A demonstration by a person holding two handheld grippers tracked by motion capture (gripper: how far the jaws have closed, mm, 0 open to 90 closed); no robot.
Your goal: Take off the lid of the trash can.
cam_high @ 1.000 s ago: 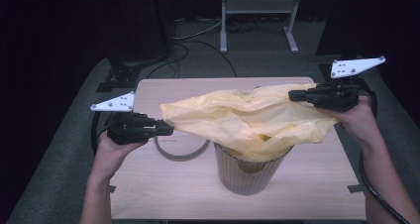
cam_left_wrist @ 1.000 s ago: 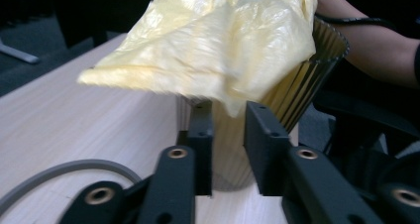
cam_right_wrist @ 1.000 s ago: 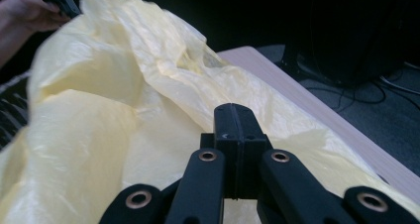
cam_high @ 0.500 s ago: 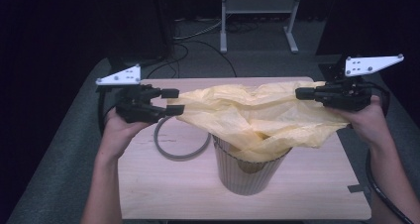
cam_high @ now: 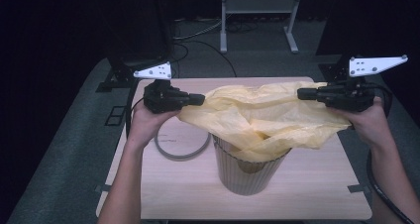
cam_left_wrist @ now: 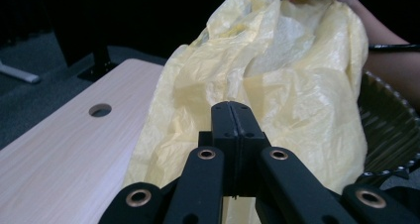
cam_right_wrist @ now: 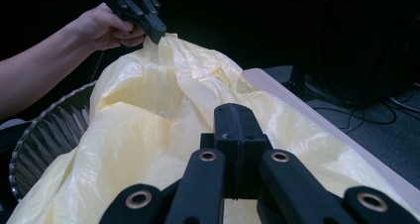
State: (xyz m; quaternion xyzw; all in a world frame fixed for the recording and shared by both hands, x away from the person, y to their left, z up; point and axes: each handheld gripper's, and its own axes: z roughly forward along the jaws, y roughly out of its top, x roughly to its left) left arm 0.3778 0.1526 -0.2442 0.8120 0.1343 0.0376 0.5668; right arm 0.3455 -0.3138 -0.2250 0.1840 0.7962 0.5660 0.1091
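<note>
Since the frame a second ago, I am seeing my left gripper (cam_high: 202,99) carried away from the near edge toward the far side of the table and a little higher, its jaws having just been closing on a fresh bite of the thin crinkled yellow plastic bag (cam_high: 262,116), while my right gripper (cam_high: 300,92) is sitting about where it was. Both pairs of jaws are now pinched fully together, each with a fold of the film clamped between the pads, as far as the gripper views let me judge. The bag is hanging stretched between them above the ribbed grey round wastebasket (cam_high: 247,177), its lower part sagging down into the basket's mouth. I am judging the job as roughly half done: the bag is lifted and spread and partly inside, but its rim is not yet pulled over the basket's lip. Its long axis is running left to right across the pale wooden table (cam_high: 307,199), with what I take to be the open mouth facing up. A grey ring (cam_high: 181,153) is lying flat beside the basket.
</note>
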